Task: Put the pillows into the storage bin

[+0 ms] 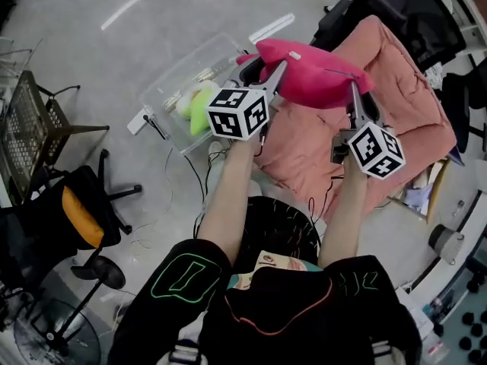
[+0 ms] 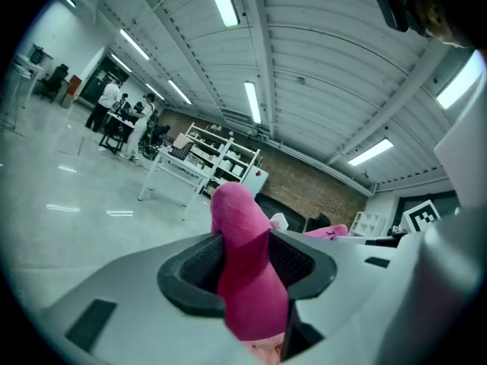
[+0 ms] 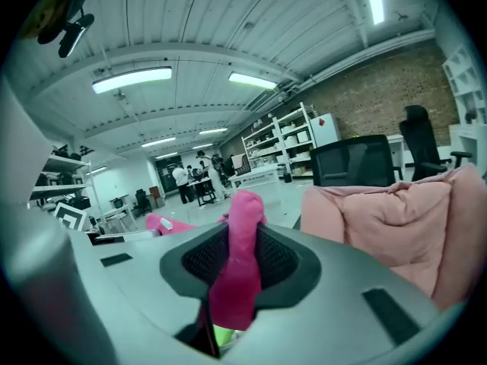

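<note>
Magenta pillow (image 1: 316,71) held aloft, left hand-held gripper (image 1: 275,74) clamped on its left edge, right hand-held gripper (image 1: 354,93) clamped on its right edge, over pink bedding (image 1: 399,116), just right of clear storage bin (image 1: 169,86), green pillow (image 1: 198,106) inside partly hidden behind marker cube (image 1: 237,112)

We recorded bright, even light from ceiling tubes (image 2: 222,0), which glared in streaks on the grey floor (image 1: 84,52). Both gripper views bowed strongly, with dark vignetted corners; near foregrounds were soft, shadows faint.
</note>
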Demonstrator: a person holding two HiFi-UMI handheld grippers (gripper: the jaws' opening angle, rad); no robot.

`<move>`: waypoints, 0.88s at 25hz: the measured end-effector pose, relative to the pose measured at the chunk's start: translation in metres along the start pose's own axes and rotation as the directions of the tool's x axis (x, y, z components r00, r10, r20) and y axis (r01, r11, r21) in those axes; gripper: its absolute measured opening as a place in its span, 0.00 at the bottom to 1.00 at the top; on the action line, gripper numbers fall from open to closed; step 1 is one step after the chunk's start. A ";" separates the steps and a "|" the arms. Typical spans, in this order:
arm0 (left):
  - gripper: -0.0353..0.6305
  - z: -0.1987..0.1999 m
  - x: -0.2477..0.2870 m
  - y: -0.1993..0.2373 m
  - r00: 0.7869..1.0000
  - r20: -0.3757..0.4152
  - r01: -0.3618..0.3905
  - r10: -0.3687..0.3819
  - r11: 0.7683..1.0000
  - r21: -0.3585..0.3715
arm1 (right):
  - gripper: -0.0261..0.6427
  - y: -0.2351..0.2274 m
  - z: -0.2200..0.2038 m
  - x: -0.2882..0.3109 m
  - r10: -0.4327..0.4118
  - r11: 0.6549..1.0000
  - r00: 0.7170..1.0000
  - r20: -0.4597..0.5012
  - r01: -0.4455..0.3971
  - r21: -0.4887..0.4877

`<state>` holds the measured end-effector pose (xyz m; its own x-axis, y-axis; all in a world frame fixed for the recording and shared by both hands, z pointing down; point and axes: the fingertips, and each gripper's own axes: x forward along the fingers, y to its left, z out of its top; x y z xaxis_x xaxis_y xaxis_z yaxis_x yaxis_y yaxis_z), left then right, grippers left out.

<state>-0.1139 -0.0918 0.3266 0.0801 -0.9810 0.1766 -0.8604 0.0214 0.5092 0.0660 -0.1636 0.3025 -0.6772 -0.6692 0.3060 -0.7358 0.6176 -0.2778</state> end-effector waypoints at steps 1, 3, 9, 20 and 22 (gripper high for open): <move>0.31 0.004 -0.010 0.015 1.000 0.008 -0.023 0.023 1.000 -0.006 | 0.19 0.015 -0.004 0.010 0.023 1.000 1.000 -0.011 -0.023 -0.006; 0.31 0.011 -0.030 0.046 0.997 0.024 -0.073 0.074 0.997 -0.021 | 0.19 0.046 -0.014 0.031 0.070 0.997 0.997 -0.040 -0.071 -0.018; 0.32 0.018 -0.091 0.141 0.970 0.033 -0.236 0.240 0.967 -0.090 | 0.20 0.135 -0.057 0.092 0.206 0.976 0.964 -0.166 -0.216 -0.039; 0.34 0.034 -0.211 0.275 0.916 -0.008 -0.394 0.402 0.895 -0.211 | 0.21 0.299 -0.118 0.156 0.316 0.927 0.883 -0.347 -0.366 -0.085; 0.35 0.018 -0.210 0.308 0.900 -0.032 -0.431 0.435 0.877 -0.211 | 0.21 0.307 -0.147 0.185 0.341 0.917 0.864 -0.371 -0.392 -0.070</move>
<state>-0.4053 0.1168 0.4311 -0.2858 -0.8675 0.4072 -0.6832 0.4824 0.5482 -0.2852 -0.0371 0.4081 -0.8346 -0.2141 0.5075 -0.4093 0.8577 -0.3112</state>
